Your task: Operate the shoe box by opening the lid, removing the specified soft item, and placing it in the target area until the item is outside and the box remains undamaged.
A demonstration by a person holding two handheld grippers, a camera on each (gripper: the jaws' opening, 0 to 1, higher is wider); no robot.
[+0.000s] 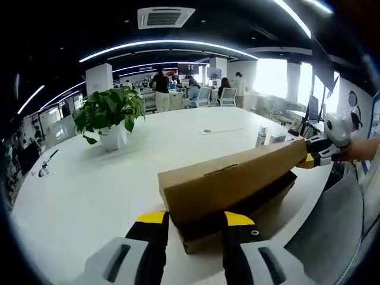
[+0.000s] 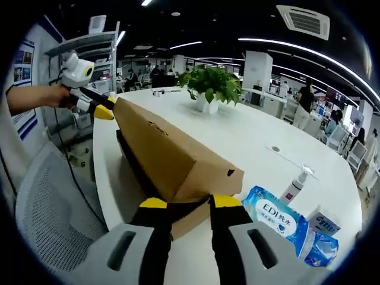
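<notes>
- Two grippers at work on one cardboard shoe box (image 1: 228, 184), one at each short end, on a round white table (image 1: 89, 190).
- Left gripper (image 1: 195, 218), seen at the bottom of its own view: yellow-tipped jaws set on either side of the near corner of the box, touching or nearly touching the cardboard; real grip not possible to tell.
- Just beyond those tips: lid (image 1: 237, 175) lifted clear of the darker base, tilted upward to the far right, with a dark gap below.
- At the far end of the lid: right gripper (image 1: 317, 153), with its yellow tips against the lid edge, held by a hand (image 1: 362, 148).
- Right gripper view, bottom: own jaws spread around the near end of the box (image 2: 169, 160), lid above the tips; closed hold not clear.
- Right of those jaws, near: blue wet wipes pack (image 2: 276, 222), then a small spray bottle (image 2: 295, 187).
- Further off, beyond the box: potted plant (image 2: 211, 86) in a white pot.
- At the far left end: left gripper (image 2: 98, 107) at the lid, held by a hand (image 2: 56, 95).
- Below left of the table edge: grey mesh chair (image 2: 53, 208).
</notes>
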